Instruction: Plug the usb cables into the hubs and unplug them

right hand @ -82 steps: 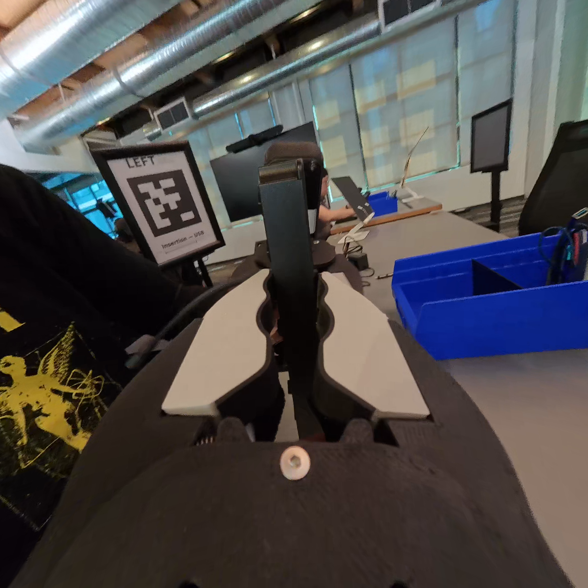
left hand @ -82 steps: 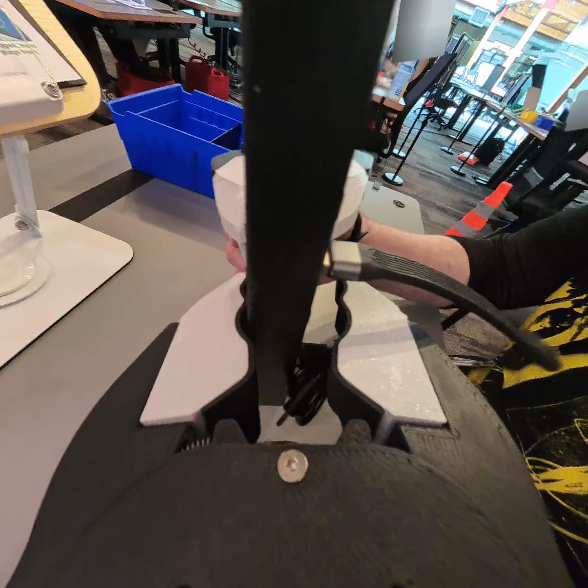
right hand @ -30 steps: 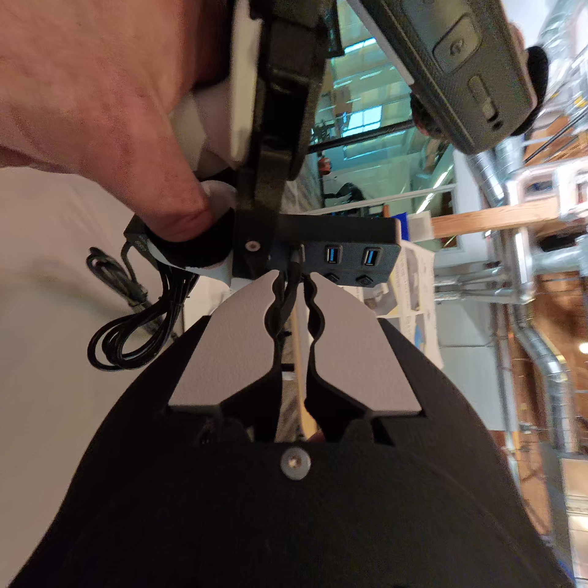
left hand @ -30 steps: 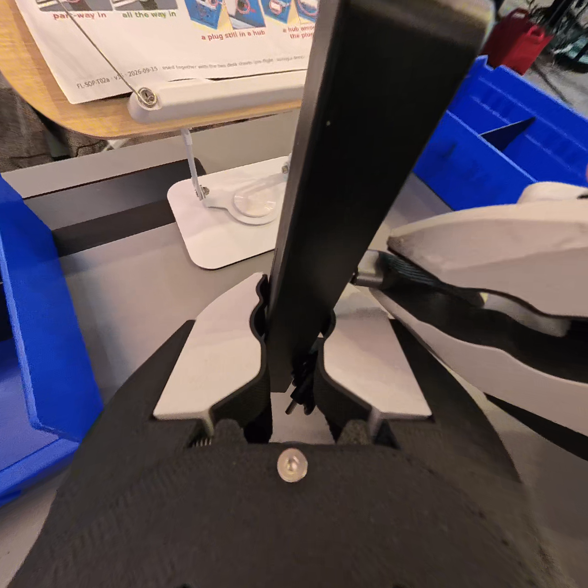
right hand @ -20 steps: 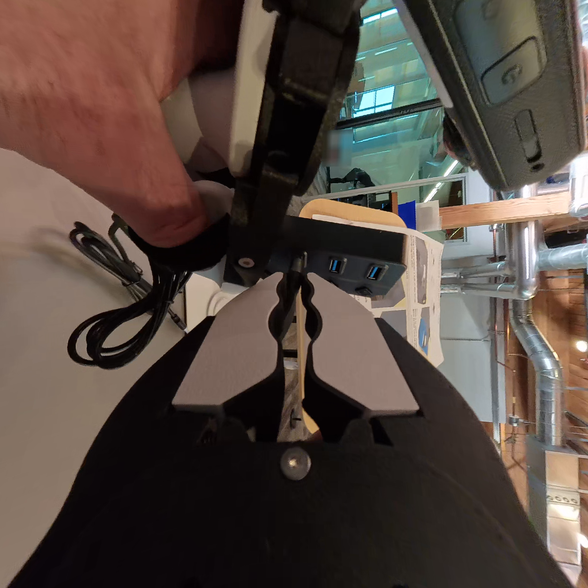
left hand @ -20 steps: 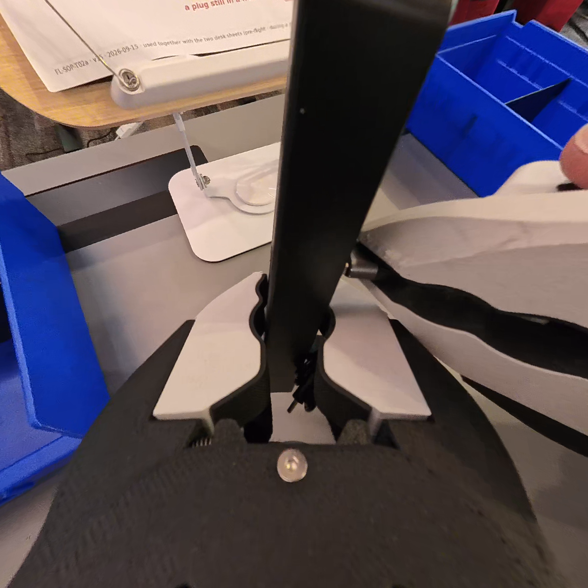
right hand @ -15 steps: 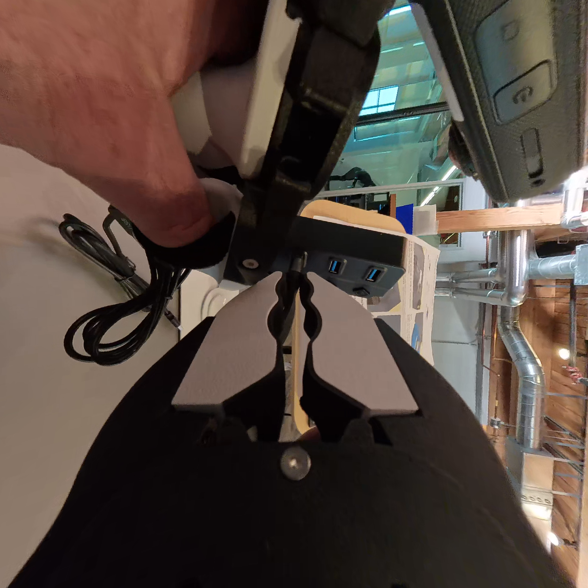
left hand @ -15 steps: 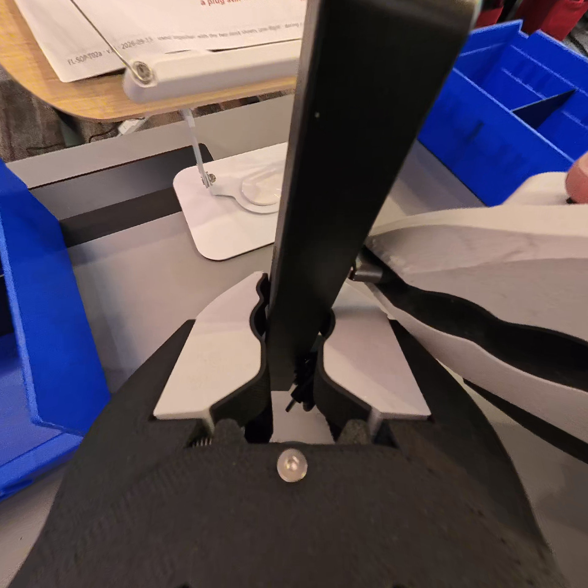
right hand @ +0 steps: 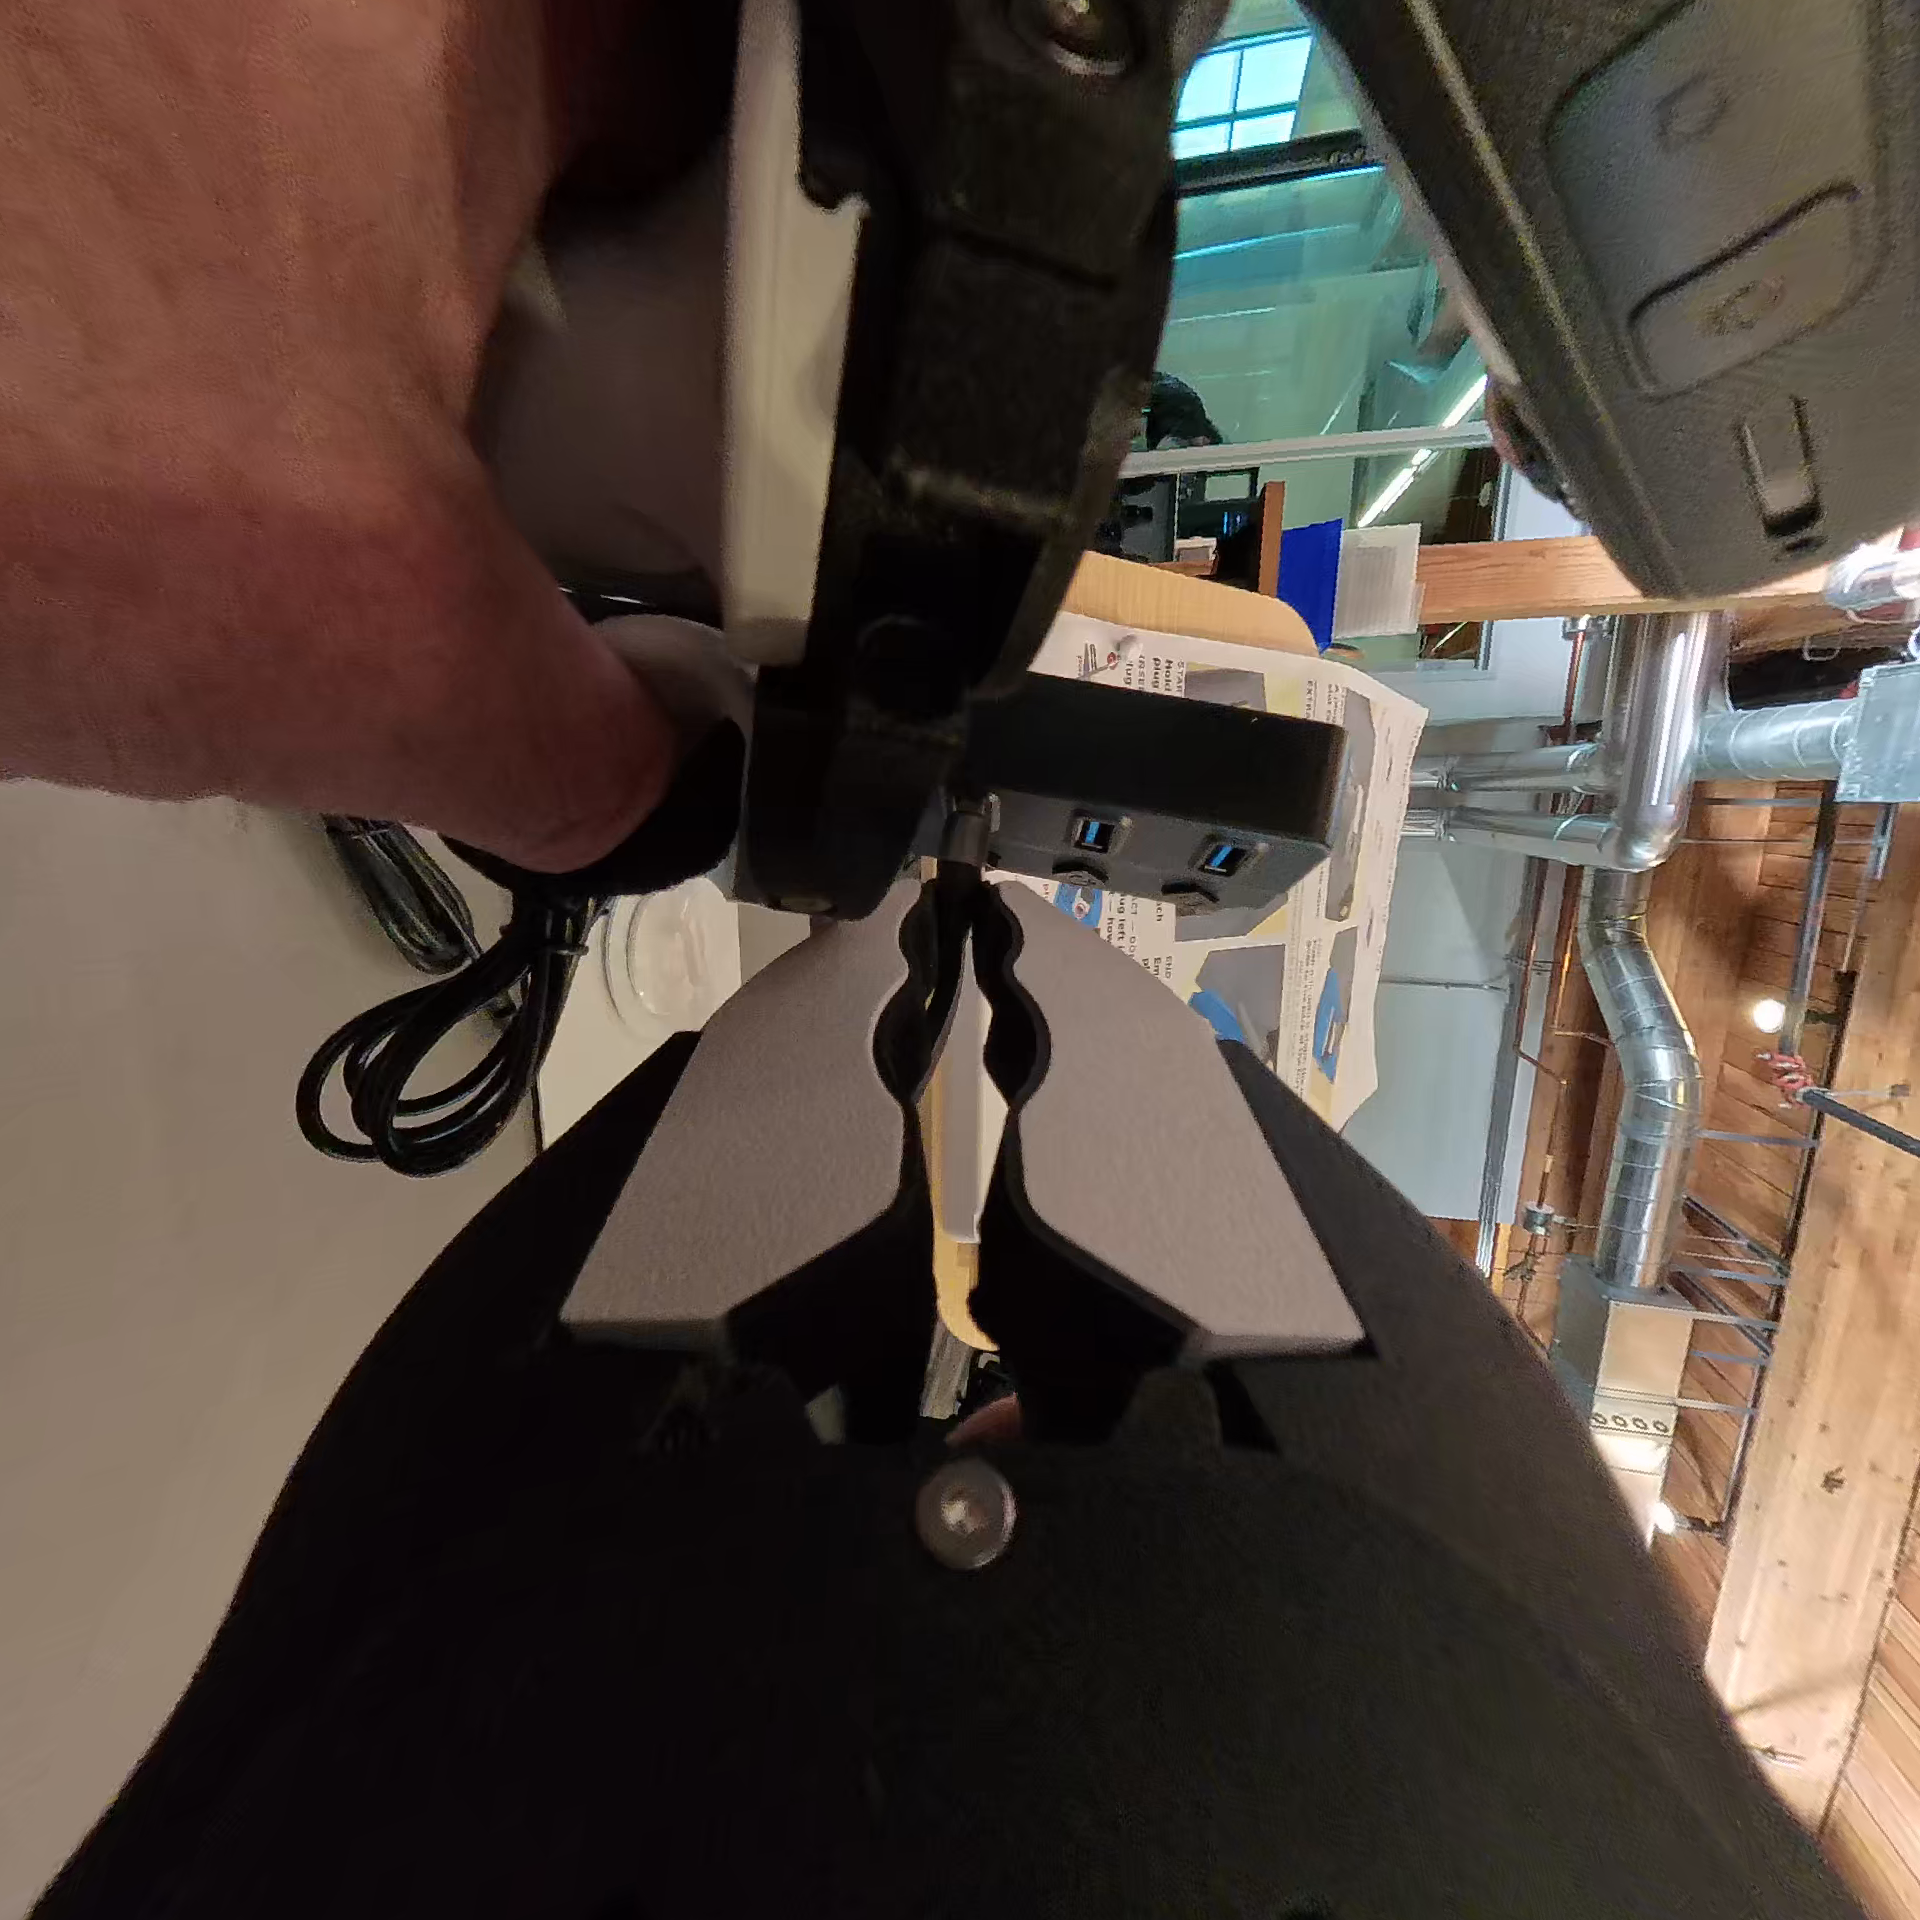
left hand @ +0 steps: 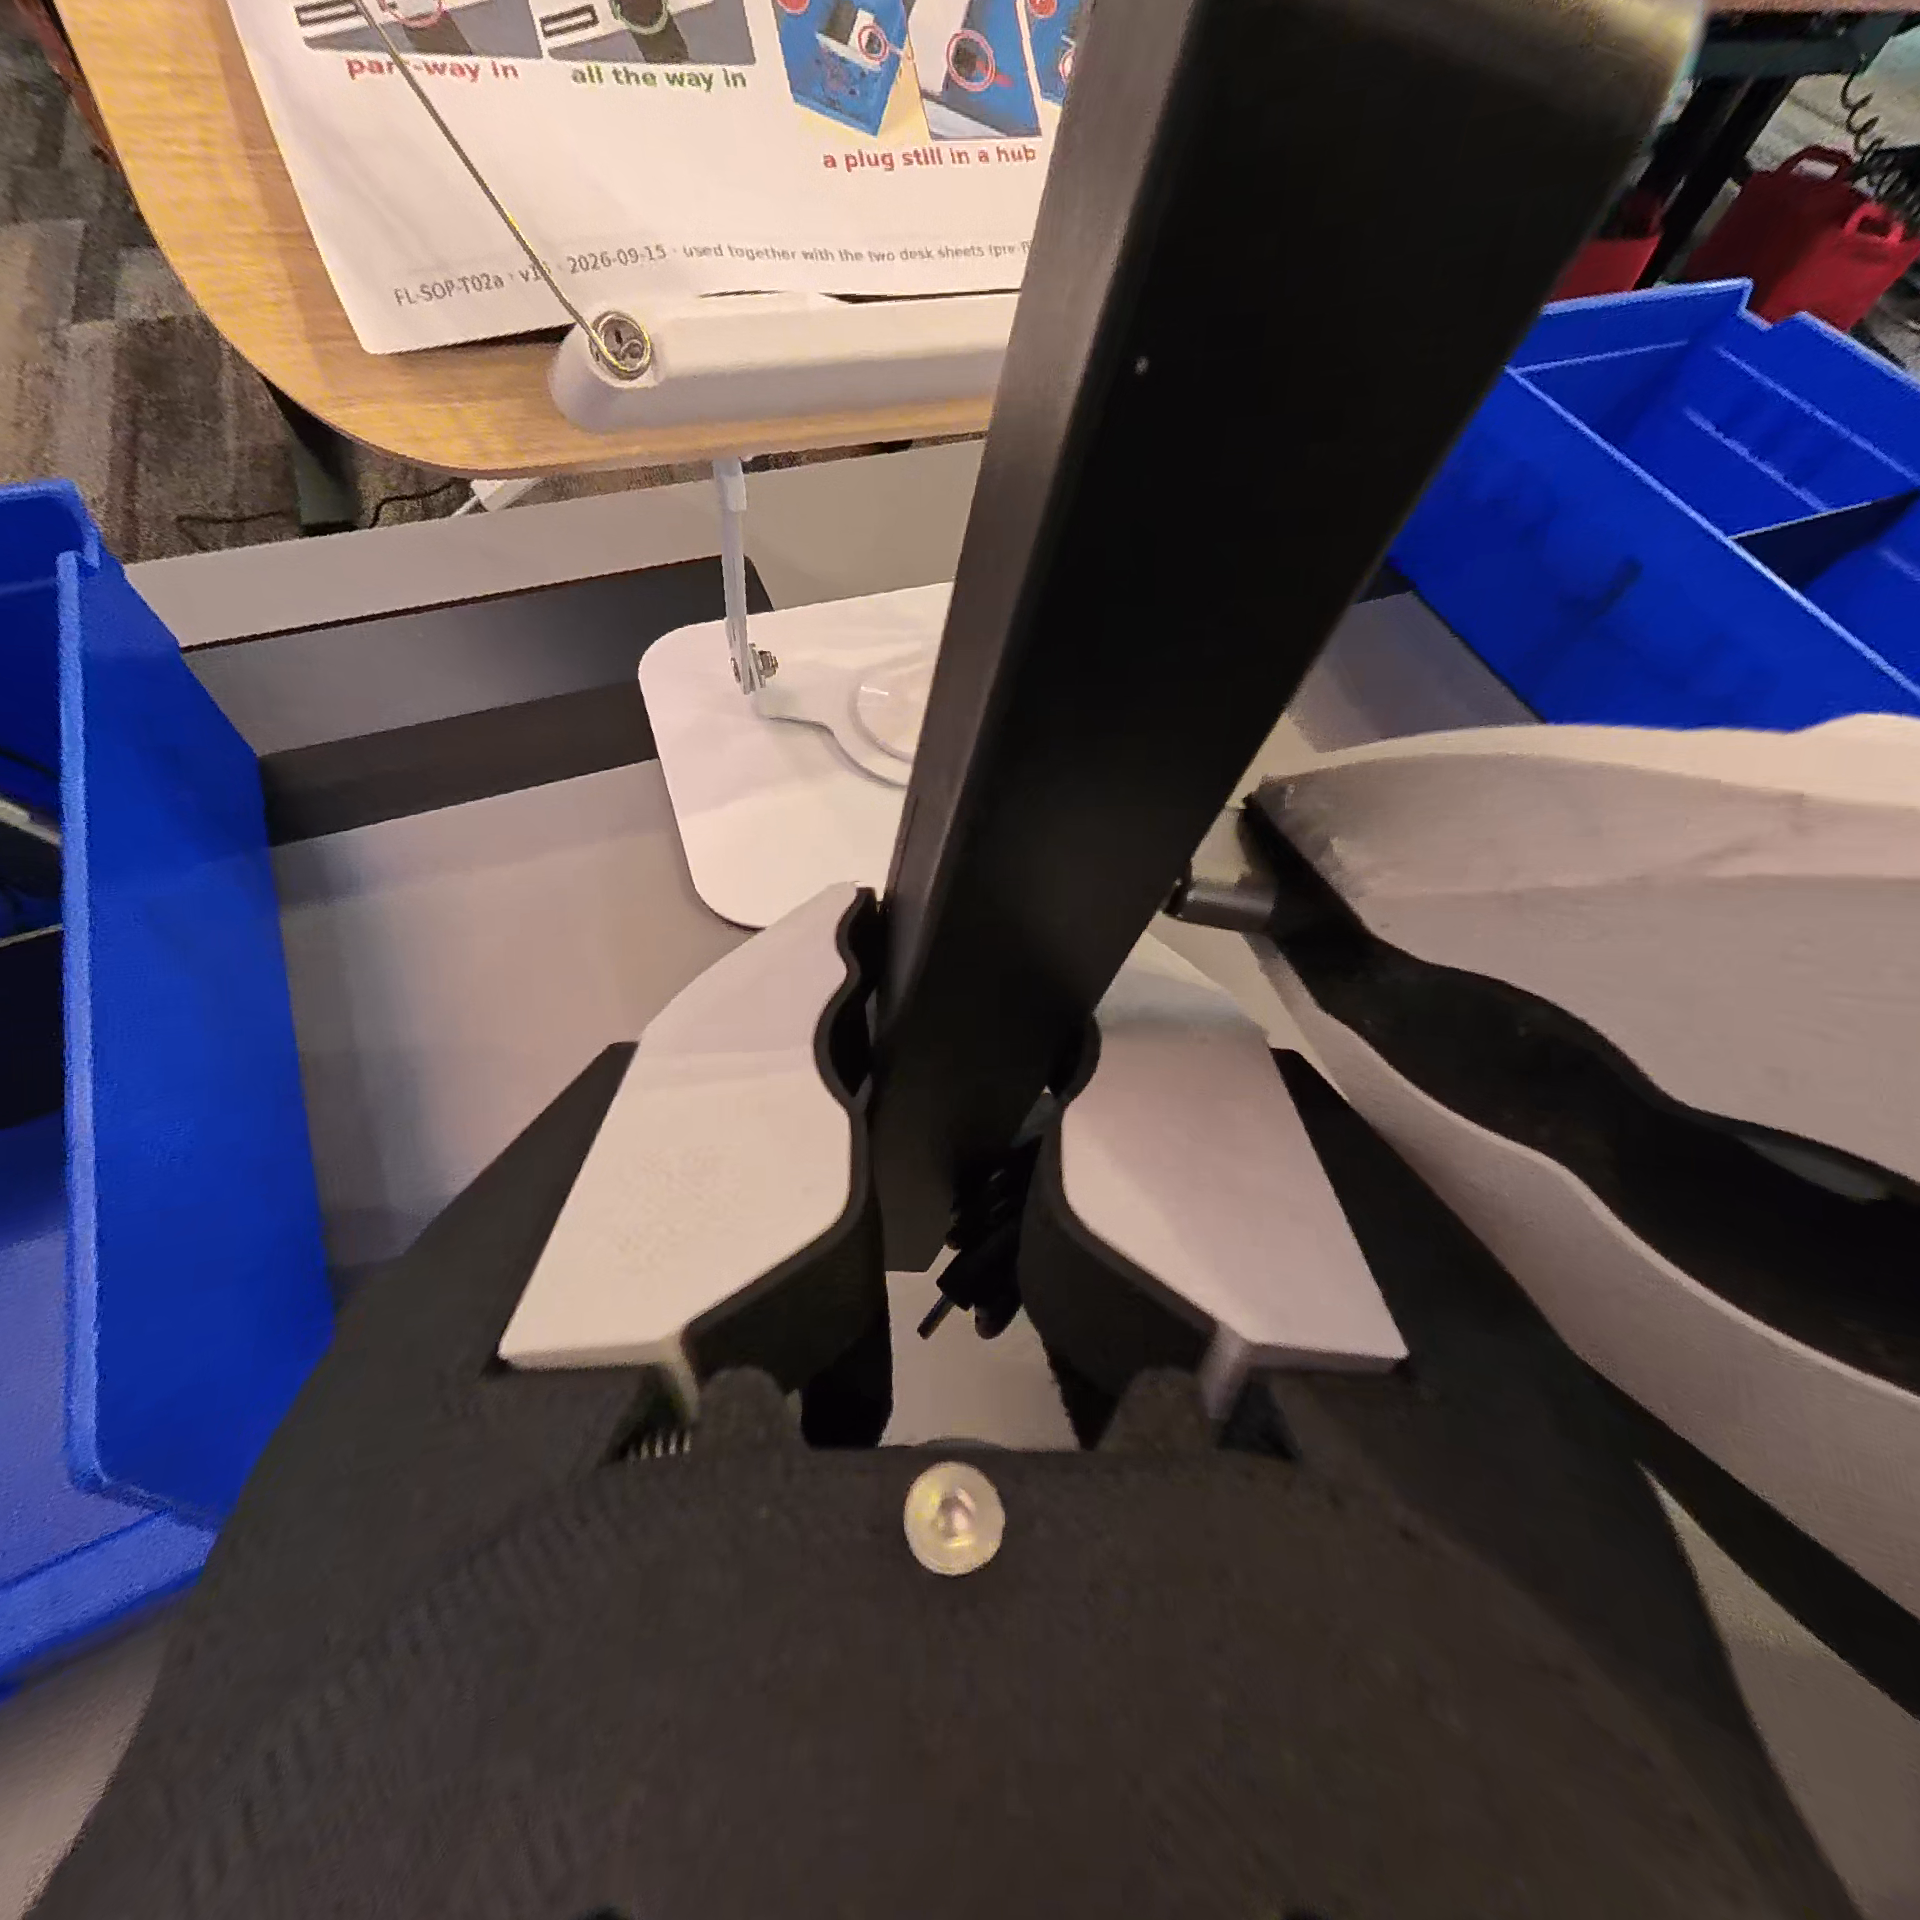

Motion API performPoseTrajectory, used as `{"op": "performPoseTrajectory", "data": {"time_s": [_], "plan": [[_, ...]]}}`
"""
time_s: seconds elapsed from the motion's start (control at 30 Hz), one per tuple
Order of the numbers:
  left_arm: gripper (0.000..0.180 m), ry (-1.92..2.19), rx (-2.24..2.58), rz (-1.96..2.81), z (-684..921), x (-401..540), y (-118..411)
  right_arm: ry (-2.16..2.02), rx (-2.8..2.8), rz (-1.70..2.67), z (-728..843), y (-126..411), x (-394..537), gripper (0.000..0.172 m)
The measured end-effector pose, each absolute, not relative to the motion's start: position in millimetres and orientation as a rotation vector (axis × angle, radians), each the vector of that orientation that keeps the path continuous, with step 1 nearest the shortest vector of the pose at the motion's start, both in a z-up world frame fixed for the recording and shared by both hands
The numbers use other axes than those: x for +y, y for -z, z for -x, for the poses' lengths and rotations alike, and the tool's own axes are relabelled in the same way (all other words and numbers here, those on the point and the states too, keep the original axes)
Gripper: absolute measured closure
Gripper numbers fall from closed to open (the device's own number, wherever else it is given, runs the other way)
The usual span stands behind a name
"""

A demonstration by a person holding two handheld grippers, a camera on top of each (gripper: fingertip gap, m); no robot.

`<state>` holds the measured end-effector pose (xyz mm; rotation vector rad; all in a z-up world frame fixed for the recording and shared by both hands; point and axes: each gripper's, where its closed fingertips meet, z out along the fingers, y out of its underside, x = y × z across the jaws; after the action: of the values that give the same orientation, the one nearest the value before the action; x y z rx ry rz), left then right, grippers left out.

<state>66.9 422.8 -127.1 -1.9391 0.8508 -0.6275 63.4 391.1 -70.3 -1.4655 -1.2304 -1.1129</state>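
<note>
While the two claws meet over the grey table [left hand: 436, 997], the room to move is tight. On the far left a blue bin [left hand: 156, 1039] stands with its tall wall right at the table's side; what is in it I cannot tell. Next comes a bare stretch of table, and behind it a white stand base [left hand: 769, 769] holding up a wooden board with a paper sheet [left hand: 644, 156].

In the middle, the left gripper [left hand: 971, 997] is closed on the black hub [left hand: 1195, 520]. Both pads press on its sides and the hub stands up tall, leaning a bit to the right. A thin black cord [left hand: 982, 1236] hangs under it between the fingers.

From the right, the right gripper [left hand: 1262, 862] comes in flat, very near the hub's edge. Its pads pinch the black usb cable [right hand: 951, 914] just behind the plug [left hand: 1221, 904]. The plug's metal tip is at the hub's side; I cannot tell how deep it sits. In the right wrist view, two blue ports [right hand: 1101, 831] next to it are open. A hand [right hand: 312, 416] holds the left claw's handle, and a loop of black cable [right hand: 416, 1060] hangs below it.

Far right, a second blue bin [left hand: 1662, 540] has a divider inside, and the parts I can see look bare.
</note>
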Motion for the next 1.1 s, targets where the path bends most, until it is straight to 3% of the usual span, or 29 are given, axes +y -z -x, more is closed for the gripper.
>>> {"op": "performPoseTrajectory", "data": {"time_s": [0.6,0.73,0.83,1.1], "plan": [[0.153,0.814,0.747,1.963,-79,430,134,1.137,-1.295,1.504,-68,76,395,0.17],[0.154,0.981,0.364,2.014,-15,475,129,1.152,-1.265,1.553,-121,71,389,0.17],[0.154,0.798,0.715,1.941,-51,432,111,1.047,-1.268,1.576,-129,73,376,0.17],[0.154,0.931,0.792,1.888,-36,420,110,0.818,-1.136,1.689,-179,46,318,0.17]]}}
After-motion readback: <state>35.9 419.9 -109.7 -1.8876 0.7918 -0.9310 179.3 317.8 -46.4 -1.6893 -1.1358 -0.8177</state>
